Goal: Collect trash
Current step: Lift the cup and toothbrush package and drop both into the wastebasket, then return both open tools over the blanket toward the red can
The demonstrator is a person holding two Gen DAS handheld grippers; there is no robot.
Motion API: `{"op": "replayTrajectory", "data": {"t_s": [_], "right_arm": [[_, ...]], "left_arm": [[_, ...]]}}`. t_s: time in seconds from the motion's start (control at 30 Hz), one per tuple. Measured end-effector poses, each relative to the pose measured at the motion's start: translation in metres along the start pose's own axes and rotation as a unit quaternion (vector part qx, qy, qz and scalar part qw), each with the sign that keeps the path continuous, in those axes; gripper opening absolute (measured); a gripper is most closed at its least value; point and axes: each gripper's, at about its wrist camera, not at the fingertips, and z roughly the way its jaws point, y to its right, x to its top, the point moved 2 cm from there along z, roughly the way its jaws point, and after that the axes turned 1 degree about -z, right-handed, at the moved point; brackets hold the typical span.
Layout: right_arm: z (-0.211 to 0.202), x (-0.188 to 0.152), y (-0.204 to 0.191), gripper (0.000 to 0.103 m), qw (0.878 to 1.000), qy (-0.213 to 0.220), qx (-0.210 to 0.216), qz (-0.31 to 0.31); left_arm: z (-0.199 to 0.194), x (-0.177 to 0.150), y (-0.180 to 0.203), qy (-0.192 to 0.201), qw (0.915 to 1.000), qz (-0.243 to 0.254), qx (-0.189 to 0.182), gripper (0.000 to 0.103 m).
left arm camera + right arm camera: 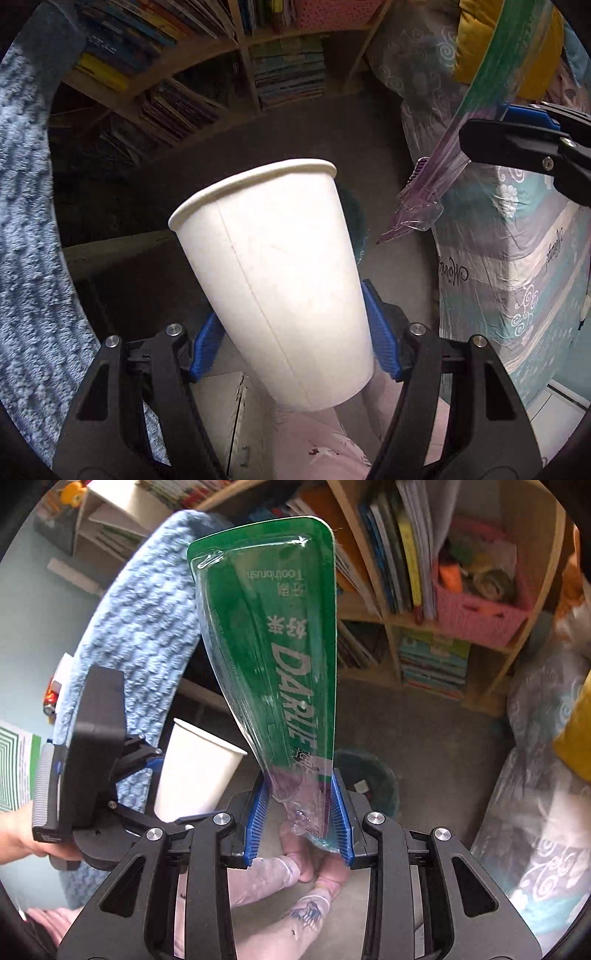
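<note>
Wooden shelves (424, 620) packed with books fill the back of the room, and a pink basket (480, 609) sits in one compartment. Beside them on the right stands a mattress (517, 266) under a patterned cover, and a blue fuzzy blanket (29, 221) curves along the left edge. Below, on the grey floor (443, 746), a dark bin (369, 782) sits near the person's socked feet (295, 886). Next in size come the two pieces of trash, both off the floor. A white paper cup (280, 280) is pinched across its lower half by the left gripper (295, 332), blue pads (380, 332) pressed to both sides, rim tilted up and away – in the right wrist view a hand (18, 830) holds that tool at the left. A green toothbrush pack (280, 657) of clear plastic and printed card stands nearly upright in the right gripper (303, 812), whose blue pads (341, 819) squeeze its crumpled lower end – the pack's top reaches up in front of the shelves, just beside the cup.
</note>
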Motion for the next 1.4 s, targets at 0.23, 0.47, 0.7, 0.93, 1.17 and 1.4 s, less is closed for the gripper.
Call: {"op": "replayTrajectory", "data": {"t_s": [0.23,0.47,0.7,0.93,1.17,1.4], "right_arm": [[0.061,-0.015,0.035,0.034,0.999,-0.006,-0.001,0.046],[0.091,-0.03,0.046,0.049,0.998,-0.014,-0.019,0.065],[0.091,-0.037,0.058,0.05,0.996,-0.022,-0.023,0.078],[0.069,-0.043,0.05,0.053,0.997,-0.015,-0.023,0.074],[0.039,-0.037,0.027,0.053,0.999,-0.012,-0.018,0.05],[-0.003,-0.024,0.001,0.063,1.0,0.006,-0.011,0.012]], "left_arm": [[0.071,0.009,-0.009,-0.043,0.999,-0.006,-0.016,0.065],[0.117,0.013,-0.008,-0.058,0.9983,-0.008,-0.009,0.095],[0.116,0.006,-0.01,-0.06,0.9981,0.008,0.013,0.095],[0.095,-0.006,-0.015,-0.049,0.9987,0.005,0.011,0.095],[0.053,-0.015,-0.018,-0.026,0.9994,0.005,0.02,0.095],[0.005,-0.025,-0.024,0.005,0.9998,-0.011,0.018,0.096]]}}
